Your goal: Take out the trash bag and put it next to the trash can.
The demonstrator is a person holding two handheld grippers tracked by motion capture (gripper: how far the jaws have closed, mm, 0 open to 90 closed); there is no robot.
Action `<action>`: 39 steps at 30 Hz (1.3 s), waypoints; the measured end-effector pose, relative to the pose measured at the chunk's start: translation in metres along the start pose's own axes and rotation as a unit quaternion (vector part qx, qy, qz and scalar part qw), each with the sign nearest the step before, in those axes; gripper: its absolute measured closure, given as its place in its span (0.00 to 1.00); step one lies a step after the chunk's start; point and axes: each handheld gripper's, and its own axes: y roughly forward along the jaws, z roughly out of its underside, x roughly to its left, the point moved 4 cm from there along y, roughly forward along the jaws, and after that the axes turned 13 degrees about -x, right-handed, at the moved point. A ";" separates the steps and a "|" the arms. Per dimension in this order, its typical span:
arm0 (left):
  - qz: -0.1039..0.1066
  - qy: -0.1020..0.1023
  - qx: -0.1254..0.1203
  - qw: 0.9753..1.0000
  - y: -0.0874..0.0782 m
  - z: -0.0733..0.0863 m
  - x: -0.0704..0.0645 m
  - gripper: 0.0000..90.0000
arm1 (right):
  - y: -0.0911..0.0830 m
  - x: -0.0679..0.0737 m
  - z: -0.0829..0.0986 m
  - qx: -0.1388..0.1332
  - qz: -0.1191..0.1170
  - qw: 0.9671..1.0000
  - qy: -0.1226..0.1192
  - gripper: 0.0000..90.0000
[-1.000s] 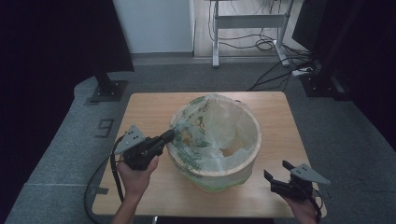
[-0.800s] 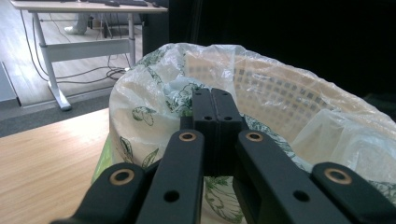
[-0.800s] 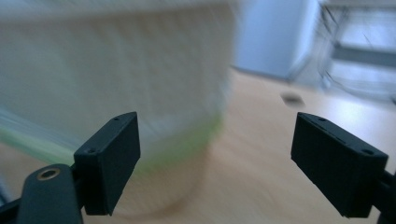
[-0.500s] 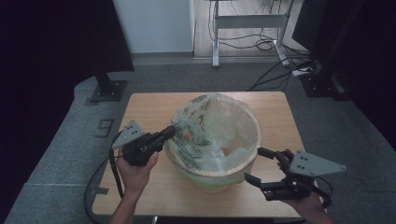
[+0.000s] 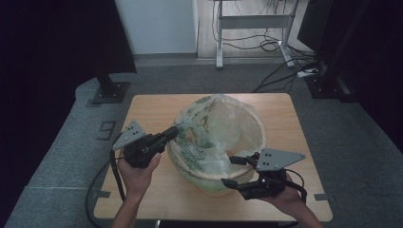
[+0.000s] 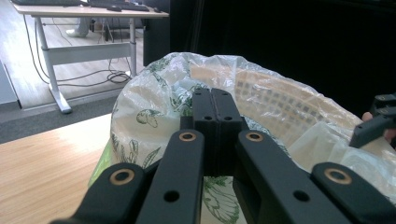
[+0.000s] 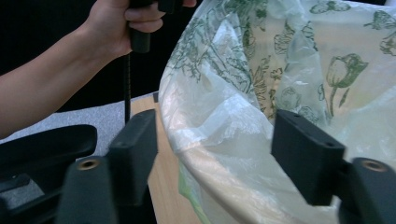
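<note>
While the bin stands near the middle of the table, its bag, a thin clear plastic printed with green flowers and leaves, lines it and spills over the rim. The bin is pale and round, with a lattice wall that shows through the plastic in my left gripper view. On the side nearest my left hand the bag is bunched up and pulled above the rim; elsewhere it drapes loosely inside and down the outer wall.

My left gripper reaches in from the left, and its jaws are pressed together on that raised fold of bag at the rim; in its own view the two black jaws meet with the plastic gathered round their tips. My left hand holds the handle low over the table, cable trailing off the near edge.

My right gripper sits at the near right of the bin, jaws spread wide apart, one jaw up by the rim and the other lower beside the outer wall. In its own view the draped bag and the bin's edge lie between the jaws, touching neither that I can tell.

Beyond the table lie grey floor, a desk frame and loose cables.
</note>
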 end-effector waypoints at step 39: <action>-0.006 -0.009 -0.007 1.000 -0.004 0.004 0.006 1.00 | 0.007 -0.033 -0.061 -0.059 0.022 0.998 0.003 0.60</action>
